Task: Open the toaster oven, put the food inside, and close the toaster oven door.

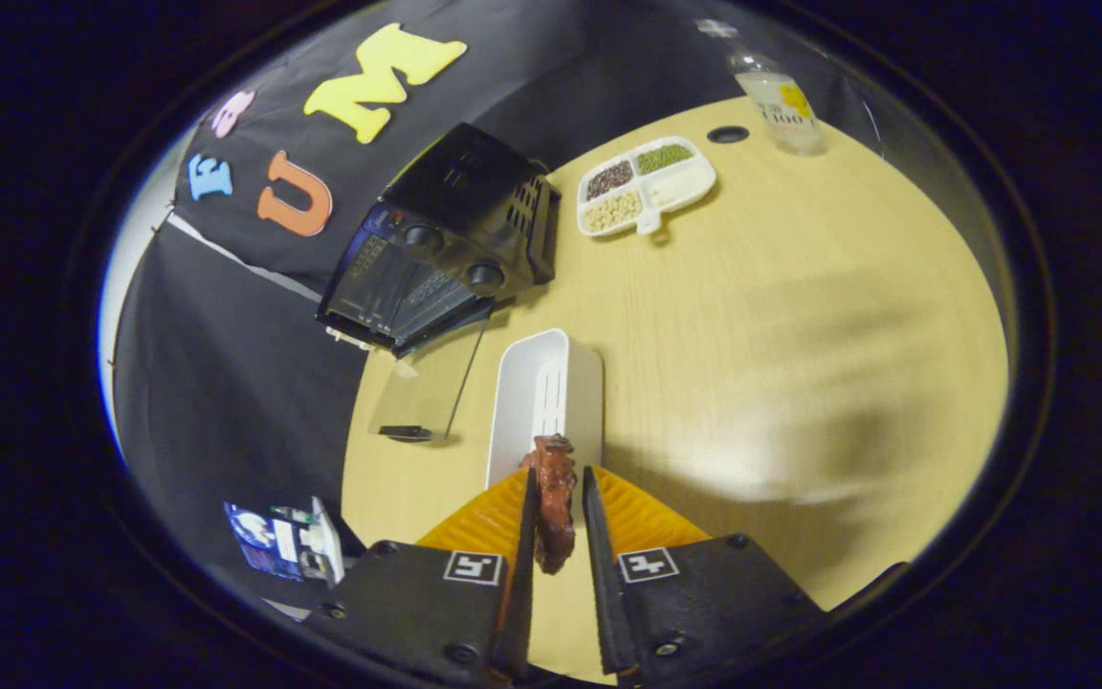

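you're in a cloth-walled recording booth: a wooden table staged with a toaster oven, divided snack tray and bottle.

Clear desk on your right, clutter ahead-left

The white tray sits just ahead of your hand-held gripper; the toaster oven with its dropped glass door blocks beyond-left, while bare desk lies open rightward.
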Demonstrator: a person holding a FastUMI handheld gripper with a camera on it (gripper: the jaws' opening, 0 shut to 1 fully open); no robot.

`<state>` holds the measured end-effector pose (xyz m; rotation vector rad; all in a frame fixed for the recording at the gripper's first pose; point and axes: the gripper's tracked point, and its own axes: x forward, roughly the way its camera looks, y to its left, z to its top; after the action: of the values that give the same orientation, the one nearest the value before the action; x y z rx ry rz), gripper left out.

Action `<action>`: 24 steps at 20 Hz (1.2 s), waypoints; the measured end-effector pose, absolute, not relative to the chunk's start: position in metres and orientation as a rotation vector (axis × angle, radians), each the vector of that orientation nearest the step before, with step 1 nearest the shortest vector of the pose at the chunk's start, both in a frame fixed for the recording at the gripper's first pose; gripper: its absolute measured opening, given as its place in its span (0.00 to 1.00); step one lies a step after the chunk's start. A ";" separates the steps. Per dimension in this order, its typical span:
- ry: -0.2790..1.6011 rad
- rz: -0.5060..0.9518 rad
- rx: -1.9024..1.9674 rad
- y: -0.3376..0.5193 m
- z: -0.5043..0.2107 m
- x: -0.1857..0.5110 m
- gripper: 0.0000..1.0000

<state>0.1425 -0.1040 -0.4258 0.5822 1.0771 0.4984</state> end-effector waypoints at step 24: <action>0.748 0.347 0.826 0.017 -0.296 0.088 0.15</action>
<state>0.0883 0.0167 -0.2957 0.8262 0.7477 0.3470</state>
